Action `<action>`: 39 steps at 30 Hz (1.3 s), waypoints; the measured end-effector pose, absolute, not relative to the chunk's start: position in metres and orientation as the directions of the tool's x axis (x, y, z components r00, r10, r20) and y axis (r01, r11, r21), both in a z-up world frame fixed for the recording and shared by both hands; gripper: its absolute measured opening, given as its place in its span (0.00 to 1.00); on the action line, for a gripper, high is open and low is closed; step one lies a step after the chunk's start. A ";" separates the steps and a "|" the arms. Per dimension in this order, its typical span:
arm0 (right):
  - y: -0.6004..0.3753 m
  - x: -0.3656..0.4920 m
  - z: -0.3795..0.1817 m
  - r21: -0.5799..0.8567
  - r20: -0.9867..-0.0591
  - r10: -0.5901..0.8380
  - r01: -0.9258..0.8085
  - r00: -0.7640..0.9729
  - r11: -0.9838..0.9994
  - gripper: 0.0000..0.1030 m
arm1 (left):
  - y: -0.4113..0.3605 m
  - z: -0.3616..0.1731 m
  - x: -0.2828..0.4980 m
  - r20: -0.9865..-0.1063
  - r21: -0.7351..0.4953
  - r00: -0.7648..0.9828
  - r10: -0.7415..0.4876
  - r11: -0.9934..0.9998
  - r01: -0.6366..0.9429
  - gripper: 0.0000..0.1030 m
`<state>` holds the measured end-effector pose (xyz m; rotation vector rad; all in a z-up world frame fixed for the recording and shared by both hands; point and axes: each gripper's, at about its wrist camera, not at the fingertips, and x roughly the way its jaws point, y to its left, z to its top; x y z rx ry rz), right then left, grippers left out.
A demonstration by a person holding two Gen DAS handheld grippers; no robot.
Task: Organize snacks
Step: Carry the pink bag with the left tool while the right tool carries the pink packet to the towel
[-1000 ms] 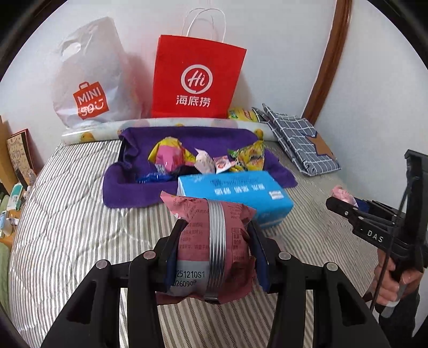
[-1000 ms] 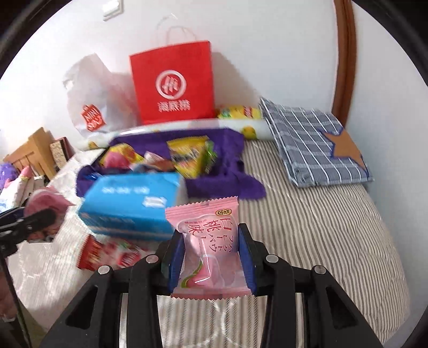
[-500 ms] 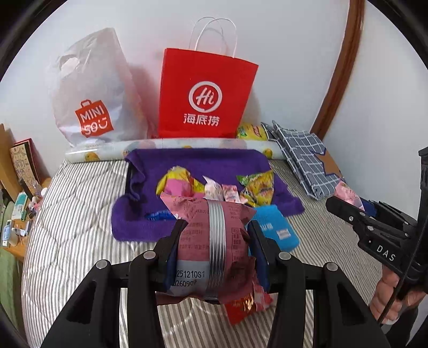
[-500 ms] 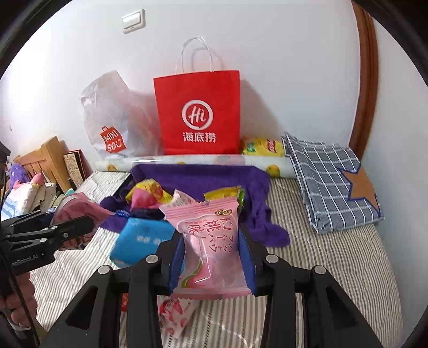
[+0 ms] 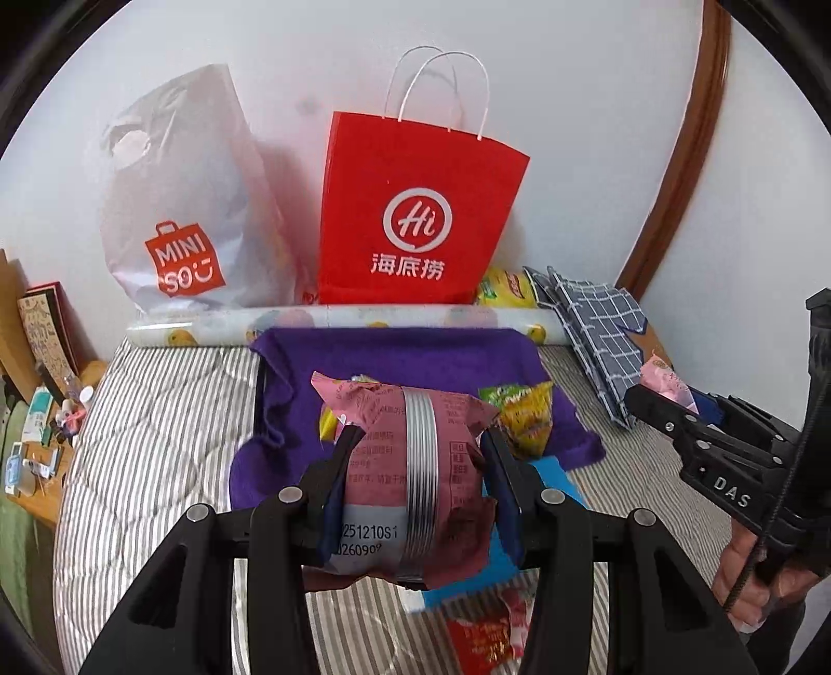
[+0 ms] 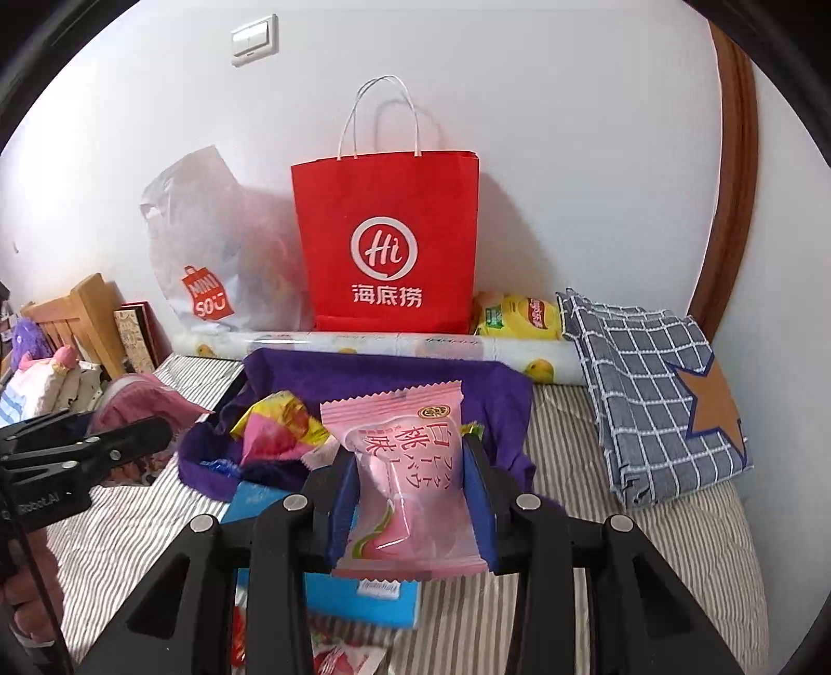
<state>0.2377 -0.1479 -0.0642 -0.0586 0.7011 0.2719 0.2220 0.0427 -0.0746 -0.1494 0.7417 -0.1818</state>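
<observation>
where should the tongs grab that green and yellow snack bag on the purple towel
Judging from these views, take the green and yellow snack bag by its upper crimped edge, coming from above and from the right. That end stands up off the purple towel, flat and thin enough to pinch, and the right side looks open. Its left side is hidden behind the dark pink packet.

Home bedroom. Striped quilted bed (image 6: 649,524) is set against a white wall with a light switch (image 6: 254,40). A wooden headboard (image 6: 83,316), plush toys (image 6: 31,358) and a cluttered side shelf (image 5: 36,441) are seen beside it. Shopping bags (image 5: 415,213) and a folded checked cloth (image 6: 659,394) are kept on the bed.
</observation>
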 end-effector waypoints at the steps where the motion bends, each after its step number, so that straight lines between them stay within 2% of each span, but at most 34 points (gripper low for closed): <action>1: -0.148 0.243 -0.065 0.030 -0.642 0.219 -0.262 0.735 0.965 0.35 | 0.043 -0.074 0.226 -0.654 -0.200 0.724 -0.217 0.973 0.111 0.45; 12: -0.148 0.299 -0.070 0.060 -0.646 0.215 -0.232 0.732 0.971 0.35 | 0.042 -0.074 0.275 -0.646 -0.222 0.729 -0.227 0.969 0.106 0.45; 21: -0.145 0.340 -0.088 0.104 -0.662 0.231 -0.217 0.713 0.971 0.35 | 0.057 -0.100 0.310 -0.659 -0.257 0.717 -0.228 0.964 0.070 0.45; 39: -0.156 0.368 -0.139 0.153 -0.729 0.238 -0.187 0.642 0.971 0.35 | 0.054 -0.129 0.325 -0.652 -0.302 0.706 -0.276 0.949 0.092 0.45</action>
